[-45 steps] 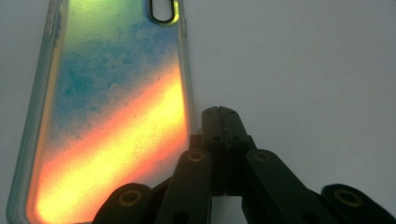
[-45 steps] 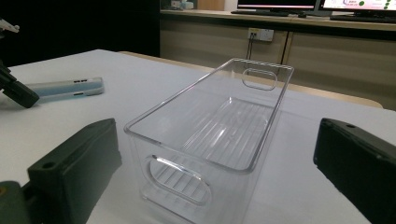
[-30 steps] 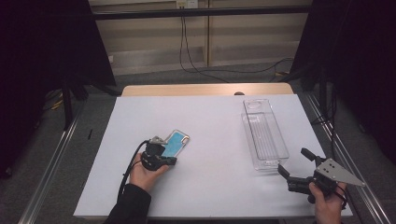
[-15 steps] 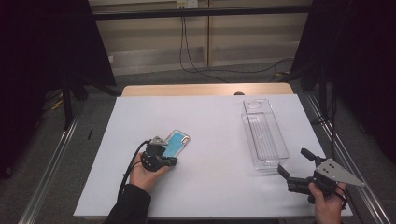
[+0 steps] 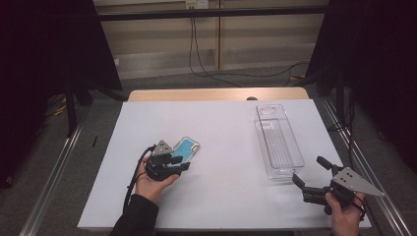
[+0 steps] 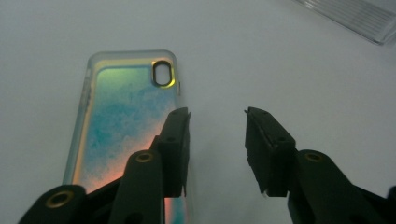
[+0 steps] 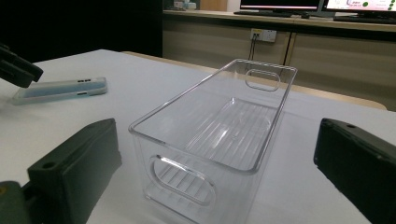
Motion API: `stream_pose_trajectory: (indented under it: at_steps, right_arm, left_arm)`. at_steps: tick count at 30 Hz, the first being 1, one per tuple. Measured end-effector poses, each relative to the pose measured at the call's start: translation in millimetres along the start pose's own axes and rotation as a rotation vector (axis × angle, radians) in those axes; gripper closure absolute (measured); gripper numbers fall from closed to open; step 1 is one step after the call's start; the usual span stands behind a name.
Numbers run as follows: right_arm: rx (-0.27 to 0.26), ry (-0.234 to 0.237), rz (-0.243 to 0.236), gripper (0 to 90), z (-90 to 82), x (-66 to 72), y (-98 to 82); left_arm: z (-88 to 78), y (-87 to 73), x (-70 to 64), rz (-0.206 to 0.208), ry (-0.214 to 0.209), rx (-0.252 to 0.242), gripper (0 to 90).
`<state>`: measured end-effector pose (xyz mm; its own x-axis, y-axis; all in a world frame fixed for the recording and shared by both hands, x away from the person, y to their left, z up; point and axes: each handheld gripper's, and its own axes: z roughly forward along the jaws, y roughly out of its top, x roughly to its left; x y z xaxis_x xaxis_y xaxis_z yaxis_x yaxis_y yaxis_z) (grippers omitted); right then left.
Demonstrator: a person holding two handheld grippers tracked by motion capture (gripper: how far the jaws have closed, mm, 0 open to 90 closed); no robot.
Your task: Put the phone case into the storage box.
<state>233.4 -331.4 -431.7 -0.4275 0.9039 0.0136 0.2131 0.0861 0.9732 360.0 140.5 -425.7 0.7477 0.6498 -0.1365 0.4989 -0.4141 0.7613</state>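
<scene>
A phone case (image 5: 187, 146), clear with a blue and orange shimmer, lies flat on the white table (image 5: 221, 123). My left gripper (image 5: 182, 164) rests at its near end. In the left gripper view the jaws have just been opening: the left gripper (image 6: 217, 116) stands open with bare table between the pads, and the phone case (image 6: 121, 112) lies under and beside the left jaw. My right gripper (image 5: 309, 169) is held open at the near right, in front of the clear plastic bin (image 5: 277, 142). The right gripper (image 7: 217, 135) frames the empty bin (image 7: 261, 140); the phone case (image 7: 60, 89) lies far left.
A corner of the bin (image 6: 359, 14) shows at the top right of the left gripper view. A wooden table edge (image 5: 216, 94) runs behind the white sheet. Metal rails (image 5: 54, 172) flank the table, and cables (image 5: 206, 59) hang at the back wall.
The left gripper's jaws have parted next to the phone case. Both hands, the case and the bin stay where they were.
</scene>
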Motion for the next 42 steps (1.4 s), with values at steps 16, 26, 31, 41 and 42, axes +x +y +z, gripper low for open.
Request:
stream_pose_trajectory:
  at_steps: [16, 26, 31, 41, 42]
  right_arm:
    - [0.006, -0.002, -0.004, 0.0, 0.7, 0.9, -0.3]
    - [0.005, -0.007, -0.008, 0.0, 0.4, 0.8, -0.2]
    - [0.005, -0.008, -0.009, 0.0, 0.4, 0.6, -0.3]
    - [0.006, -0.008, -0.008, 0.0, 0.4, 0.5, -0.3]
    - [0.006, -0.008, -0.007, 0.0, 0.3, 0.5, -0.3]
  left_arm:
    - [-24.9, 3.7, 7.1, -0.051, 0.022, -0.12, 5.2]
    - [-41.8, 6.0, 20.6, -0.086, -0.016, -0.137, 3.4]
    - [-38.8, 4.7, 26.4, -0.086, 0.004, -0.08, 3.8]
    - [-21.4, 1.6, 35.1, -0.082, 0.077, 0.039, 5.1]
    - [-20.1, 1.0, 36.0, -0.093, 0.075, 0.05, 5.1]
